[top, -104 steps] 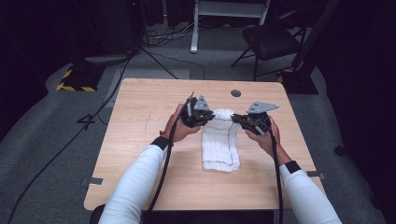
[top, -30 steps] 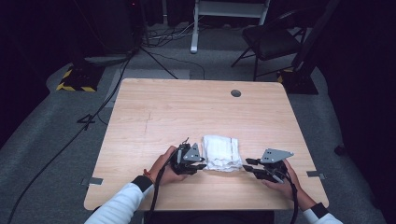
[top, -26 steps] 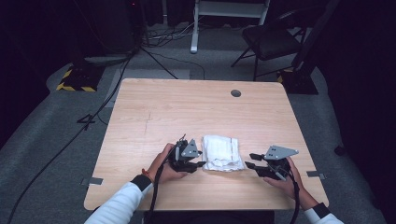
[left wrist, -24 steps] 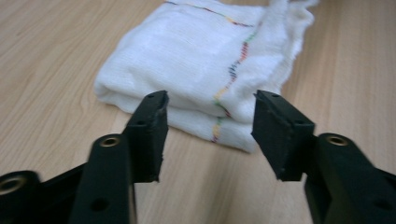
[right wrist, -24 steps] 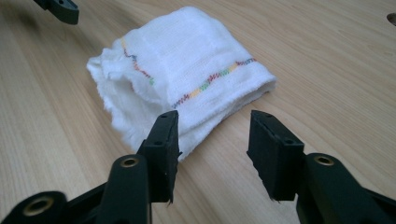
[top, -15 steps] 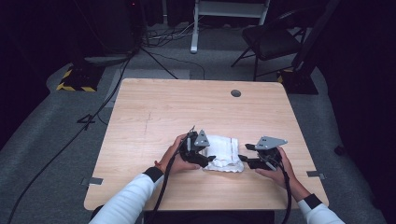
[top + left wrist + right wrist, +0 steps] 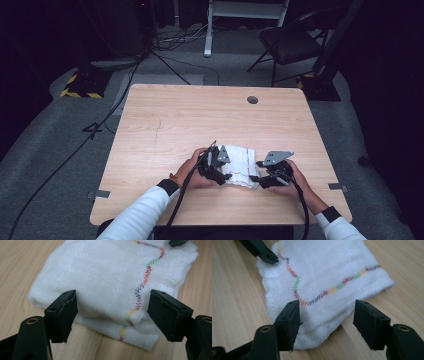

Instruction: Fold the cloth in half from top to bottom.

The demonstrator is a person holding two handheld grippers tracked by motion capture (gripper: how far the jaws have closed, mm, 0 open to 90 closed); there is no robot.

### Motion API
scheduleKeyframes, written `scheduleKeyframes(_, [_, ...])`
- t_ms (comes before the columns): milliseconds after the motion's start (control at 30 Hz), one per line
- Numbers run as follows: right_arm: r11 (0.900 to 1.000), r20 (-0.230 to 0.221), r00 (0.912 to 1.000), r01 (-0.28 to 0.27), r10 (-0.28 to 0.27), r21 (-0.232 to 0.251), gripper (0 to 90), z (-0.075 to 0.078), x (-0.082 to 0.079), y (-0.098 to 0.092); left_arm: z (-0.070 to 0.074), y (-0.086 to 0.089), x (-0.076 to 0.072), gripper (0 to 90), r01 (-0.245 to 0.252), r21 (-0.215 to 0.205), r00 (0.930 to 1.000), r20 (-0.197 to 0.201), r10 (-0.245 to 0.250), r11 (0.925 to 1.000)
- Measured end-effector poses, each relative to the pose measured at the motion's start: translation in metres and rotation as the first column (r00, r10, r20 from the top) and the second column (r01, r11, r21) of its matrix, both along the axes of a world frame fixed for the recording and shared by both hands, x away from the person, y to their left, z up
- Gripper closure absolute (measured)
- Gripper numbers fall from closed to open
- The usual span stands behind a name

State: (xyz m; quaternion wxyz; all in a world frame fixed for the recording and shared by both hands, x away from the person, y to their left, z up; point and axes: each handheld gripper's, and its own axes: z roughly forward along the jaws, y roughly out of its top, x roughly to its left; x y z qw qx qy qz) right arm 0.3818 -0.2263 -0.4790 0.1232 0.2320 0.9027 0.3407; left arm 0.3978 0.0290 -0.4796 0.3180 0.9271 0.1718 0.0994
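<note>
**Both grippers let go of the folded cloth**

Cloth (image 7: pixel 239 165) lies folded, lower centre of the high view, on the table (image 7: pixel 165 120). A second ago it was pinched near the bottom edge of the table; now it sits slightly higher in frame, released. Left gripper (image 7: pixel 112 312): jaws have just been opening, now spread wide, cloth edge between them but pads clear of it. Right gripper (image 7: pixel 325 315): same, jaws just opened, corner of cloth between, no contact. Stitched coloured seam (image 7: pixel 322 293) faces up. Judgement: this fold is likely done; next comes another fold or a pull-back.
</note>
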Motion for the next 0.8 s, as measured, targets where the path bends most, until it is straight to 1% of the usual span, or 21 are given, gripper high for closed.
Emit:
scheduleKeyframes(67, [1.000,-0.001,1.0000,-0.002,0.002,-0.015,37.3,-0.004,-0.002,-0.001,-0.001,0.002,-0.001,24.5,-0.010,-0.008,0.9999,-0.009,0.010,0.9999])
scheduleKeyframes(100, [1.000,0.000,1.0000,-0.003,0.003,-0.013,37.1,-0.005,-0.003,-0.002,-0.002,0.003,-0.001,24.4,-0.010,-0.020,0.9999,-0.011,0.010,0.9997])
scheduleKeyframes(200, [1.000,0.000,1.0000,0.007,-0.007,-0.018,35.4,-0.005,-0.002,-0.001,-0.004,0.005,0.000,24.3,-0.012,-0.036,0.9996,-0.027,0.011,0.9993])
scheduleKeyframes(267, [1.000,-0.003,0.9999,0.010,-0.010,-0.016,35.2,-0.006,-0.002,-0.001,-0.005,0.005,0.001,24.1,-0.011,-0.052,0.9995,-0.031,0.009,0.9986])
scheduleKeyframes(333, [1.000,-0.006,0.9999,0.010,-0.010,-0.016,34.3,-0.006,-0.001,-0.001,-0.005,0.007,0.002,23.9,-0.012,-0.052,0.9992,-0.038,0.010,0.9986])
scheduleKeyframes(367, [1.000,-0.007,0.9999,0.009,-0.010,-0.014,34.2,-0.006,-0.001,-0.001,-0.004,0.007,0.003,23.1,-0.012,-0.053,0.9994,-0.033,0.010,0.9985])
scheduleKeyframes(433, [1.000,0.001,1.0000,0.005,-0.005,-0.021,34.1,-0.004,-0.001,-0.001,-0.001,0.007,0.002,21.6,-0.007,-0.040,0.9999,-0.012,0.007,0.9992])
scheduleKeyframes(500, [1.000,0.012,0.9999,0.002,-0.001,-0.018,34.8,-0.001,-0.001,-0.001,0.004,0.008,-0.001,21.1,-0.002,-0.037,0.9999,0.015,0.002,0.9993])
scheduleKeyframes(533, [1.000,0.019,0.9998,0.001,-0.001,-0.018,34.7,0.001,-0.002,-0.001,0.006,0.008,-0.001,21.1,-0.001,-0.040,0.9997,0.022,0.002,0.9992])
scheduleKeyframes(600, [1.000,0.028,0.9996,0.003,-0.002,-0.012,34.6,0.004,-0.002,-0.002,0.010,0.009,-0.003,20.7,0.001,-0.030,0.9988,0.048,0.001,0.9996])
scheduleKeyframes(667, [1.000,0.037,0.9993,0.009,-0.009,-0.010,34.6,0.007,-0.003,-0.004,0.013,0.011,-0.005,19.7,-0.003,-0.016,0.9971,0.076,0.004,0.9999])
scheduleKeyframes(700, [1.000,0.036,0.9993,0.007,-0.006,-0.011,34.7,0.009,-0.003,-0.005,0.015,0.013,-0.006,19.6,-0.008,-0.016,0.9962,0.086,0.010,0.9998])
scheduleKeyframes(800, [1.000,0.054,0.9985,0.010,-0.009,-0.013,35.2,0.015,-0.006,-0.009,0.020,0.020,-0.010,20.2,-0.023,-0.002,0.9916,0.127,0.023,0.9997])
